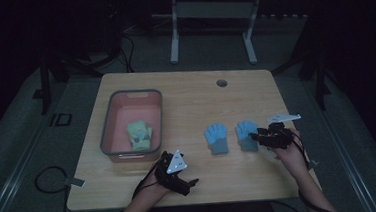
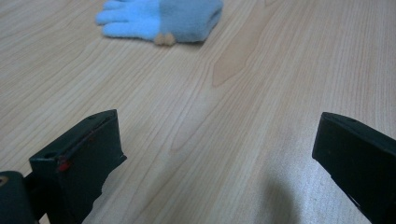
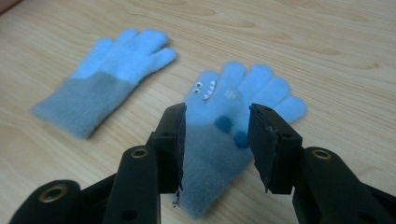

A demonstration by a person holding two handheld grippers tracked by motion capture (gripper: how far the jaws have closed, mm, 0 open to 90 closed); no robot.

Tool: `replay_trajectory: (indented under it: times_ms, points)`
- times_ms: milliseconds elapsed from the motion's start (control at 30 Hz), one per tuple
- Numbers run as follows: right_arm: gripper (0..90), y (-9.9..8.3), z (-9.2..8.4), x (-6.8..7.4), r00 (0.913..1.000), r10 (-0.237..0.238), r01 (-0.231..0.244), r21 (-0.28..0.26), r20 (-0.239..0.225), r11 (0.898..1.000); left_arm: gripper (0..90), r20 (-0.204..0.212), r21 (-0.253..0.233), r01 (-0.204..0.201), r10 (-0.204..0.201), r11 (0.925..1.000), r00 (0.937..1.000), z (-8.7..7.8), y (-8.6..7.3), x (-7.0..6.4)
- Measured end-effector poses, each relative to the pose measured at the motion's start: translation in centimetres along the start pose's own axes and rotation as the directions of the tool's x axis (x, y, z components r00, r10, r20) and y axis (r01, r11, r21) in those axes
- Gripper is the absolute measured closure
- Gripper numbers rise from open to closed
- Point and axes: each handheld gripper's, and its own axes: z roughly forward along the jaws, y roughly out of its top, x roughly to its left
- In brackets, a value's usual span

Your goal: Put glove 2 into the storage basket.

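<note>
Right now you are working the pair of blue gloves toward the bin (image 1: 108, 122), which is already holding a yellow-green glove (image 1: 140, 134). Taking the bin as the mark: the face glove (image 3: 233, 112), the one with the little eyes and teeth, is lying flat on the table (image 1: 196, 175) well to the right of the bin, and the plain glove (image 3: 100, 77) is lying between it and the bin, just beside it.

Your right gripper (image 3: 215, 140) is hovering over the face glove's grey cuff, its jaws standing partly apart on either side of the cuff. The pads do not seem to be pressing the fabric, so the glove is probably not gripped yet. Your left gripper (image 2: 215, 154) is waiting near the bin's front right corner, jaws wide apart with bare wood between them.

The step in hand looks like the pick-up of the face glove. Next you are likely needing to lower the jaws around the cuff, pinch both layers, then lift and carry it left across the plain glove into the bin.
</note>
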Motion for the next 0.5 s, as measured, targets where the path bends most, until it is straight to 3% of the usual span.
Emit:
replay_trajectory:
  times_ms: [267,300,400,500]
  points:
    - [57.9,0.4,-0.2,-0.8,0.9991,-0.039,0.039,-0.002,-0.015,0.999,1.3,0.003,-0.006,0.006,-0.006,1.0,1.0,-0.1,-0.1,0.2]
    - [58.0,0.6,-0.2,-1.1,0.9965,-0.079,0.079,0.003,-0.029,0.997,1.3,0.005,-0.008,0.01,-0.01,0.9999,0.9999,-0.1,-0.1,0.2]
    - [58.1,0.7,0.0,-1.3,0.9941,-0.101,0.102,0.013,-0.041,0.995,1.3,0.004,-0.011,0.01,-0.01,0.9999,0.9999,-0.1,-0.1,0.2]
    - [57.8,1.0,0.5,-1.5,0.9856,-0.158,0.161,0.039,-0.059,0.986,1.3,0.001,-0.004,0.002,-0.002,1.0,1.0,-0.1,0.0,0.1]
